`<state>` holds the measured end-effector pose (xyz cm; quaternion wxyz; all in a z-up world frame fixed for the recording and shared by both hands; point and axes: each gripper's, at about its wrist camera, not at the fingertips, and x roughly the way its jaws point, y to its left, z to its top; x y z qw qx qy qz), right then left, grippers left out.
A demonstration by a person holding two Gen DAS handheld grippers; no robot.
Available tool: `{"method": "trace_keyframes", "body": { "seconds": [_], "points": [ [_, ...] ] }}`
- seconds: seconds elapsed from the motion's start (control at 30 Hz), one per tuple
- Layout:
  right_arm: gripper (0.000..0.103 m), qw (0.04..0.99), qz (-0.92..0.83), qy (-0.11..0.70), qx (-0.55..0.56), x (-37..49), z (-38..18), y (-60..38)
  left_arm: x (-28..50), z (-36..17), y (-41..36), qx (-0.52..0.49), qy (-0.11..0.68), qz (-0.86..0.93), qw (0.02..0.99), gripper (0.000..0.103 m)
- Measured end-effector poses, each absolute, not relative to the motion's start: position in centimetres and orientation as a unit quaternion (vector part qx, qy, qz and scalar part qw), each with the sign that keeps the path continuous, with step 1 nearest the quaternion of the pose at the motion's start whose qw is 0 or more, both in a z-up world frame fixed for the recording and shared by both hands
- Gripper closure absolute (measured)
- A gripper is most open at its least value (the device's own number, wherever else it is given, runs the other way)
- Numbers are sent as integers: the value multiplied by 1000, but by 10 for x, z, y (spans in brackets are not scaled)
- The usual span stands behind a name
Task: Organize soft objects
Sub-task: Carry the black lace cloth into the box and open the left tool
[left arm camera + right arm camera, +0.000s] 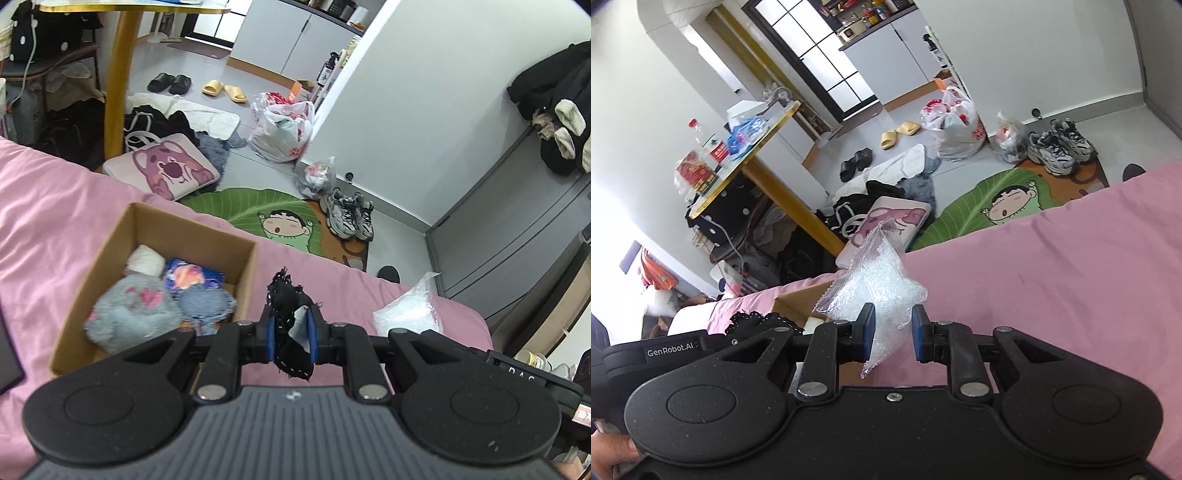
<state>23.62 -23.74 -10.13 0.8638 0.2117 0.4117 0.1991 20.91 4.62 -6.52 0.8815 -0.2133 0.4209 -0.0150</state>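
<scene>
Carrying a black fabric scrap (291, 325) pinched tight in my left gripper (291, 334) beside the cardboard box (243, 273), already part-filled; my right gripper (893, 334), half open, is loosely cradling the clear bag (877, 288).

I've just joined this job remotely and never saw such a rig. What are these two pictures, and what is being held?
No robot arm here: a person carries a hand-held gripper in each hand, each with a fisheye camera looking along its fingers. The left view shows the left gripper shut on a black cloth above a pink bedsheet, beside a cardboard box of soft things. The right view shows the right gripper, jaws apart around a clear bag; whether they grip it is unclear.
</scene>
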Motion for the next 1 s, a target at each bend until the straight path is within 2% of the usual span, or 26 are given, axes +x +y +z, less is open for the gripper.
{"method": "trace_keyframes", "body": {
  "seconds": [0.7,0.83,0.97,1.0],
  "points": [
    [82,864,243,401,183,208,-80,-170,174,-74,121,-240,423,46,873,85],
    [82,862,250,404,176,205,-80,-155,173,-78,132,-248,440,59,861,79],
    [82,860,257,407,169,204,-79,-141,167,-75,142,-253,431,68,863,62],
    [82,860,258,408,168,204,-79,-138,165,-73,145,-256,429,69,864,61]
  ]
}}
